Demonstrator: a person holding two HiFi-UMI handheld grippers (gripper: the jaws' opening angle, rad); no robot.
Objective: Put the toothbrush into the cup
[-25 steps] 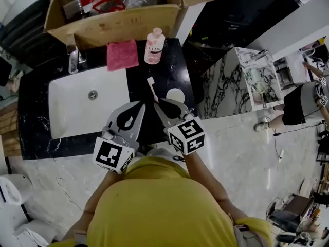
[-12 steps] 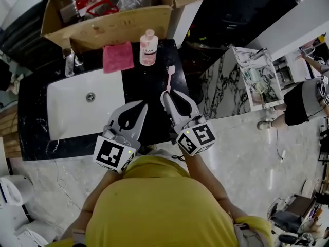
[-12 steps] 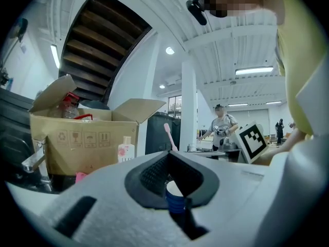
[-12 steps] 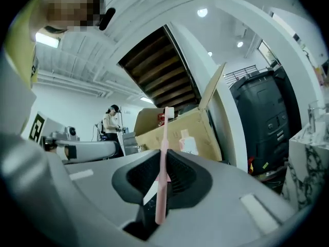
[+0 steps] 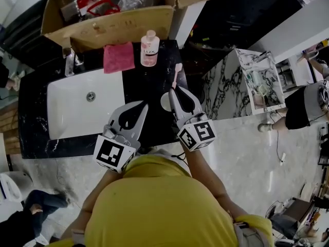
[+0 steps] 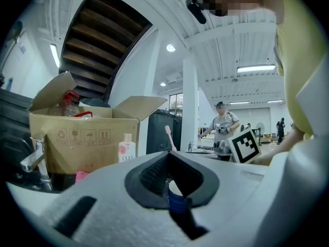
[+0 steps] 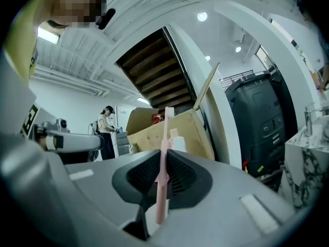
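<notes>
A pink toothbrush [image 5: 178,75] stands upright with my right gripper [image 5: 175,89] shut on its handle. In the right gripper view the toothbrush [image 7: 163,153] rises between the dark pads [image 7: 180,176], bristle end up. The white cup [image 5: 164,101] stands on the black counter, mostly hidden under the right gripper; only its left rim shows. My left gripper [image 5: 143,106] hangs over the counter just left of the cup, shut and holding nothing. From the left gripper view [image 6: 168,153] the toothbrush [image 6: 168,137] sticks up beyond the jaw tips.
A white sink basin [image 5: 85,104] with a faucet [image 5: 69,62] lies to the left. At the back are a pink cloth [image 5: 118,56], a pink bottle [image 5: 149,48] and an open cardboard box [image 5: 115,22]. A marble cabinet [image 5: 226,86] stands at the right.
The right gripper has swung right and up with the toothbrush, which went from leaning left to upright. It now covers most of the cup. The left gripper has barely moved.
</notes>
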